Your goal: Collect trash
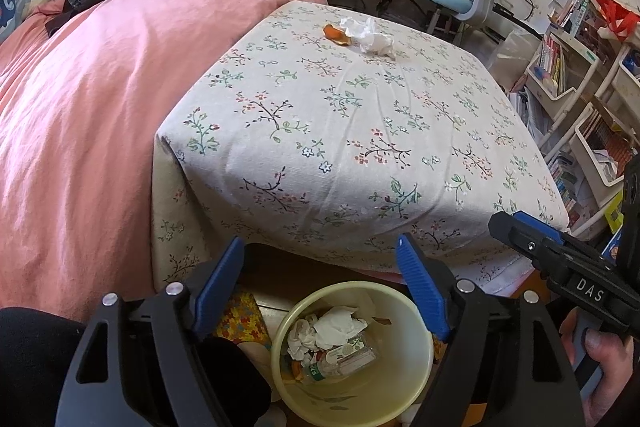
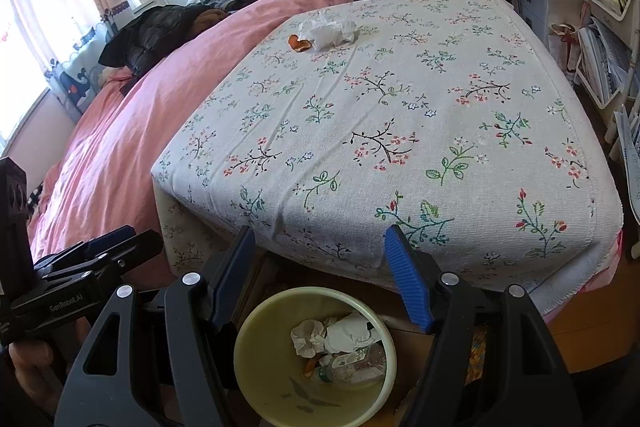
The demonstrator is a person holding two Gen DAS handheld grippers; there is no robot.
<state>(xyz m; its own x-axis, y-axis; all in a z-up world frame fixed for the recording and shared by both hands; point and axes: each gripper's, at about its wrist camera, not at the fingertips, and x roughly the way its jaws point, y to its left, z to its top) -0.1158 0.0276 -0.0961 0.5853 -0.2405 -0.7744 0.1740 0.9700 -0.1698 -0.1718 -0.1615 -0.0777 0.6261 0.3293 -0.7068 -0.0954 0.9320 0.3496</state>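
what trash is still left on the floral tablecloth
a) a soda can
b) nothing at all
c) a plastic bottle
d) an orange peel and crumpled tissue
d: an orange peel lies beside crumpled tissue at the far end of the floral tablecloth; the plastic bottle is already in the bin.

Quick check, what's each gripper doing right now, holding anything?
Left gripper: open, holding nothing, above the trash bin.
Right gripper: open, holding nothing, also above the bin.
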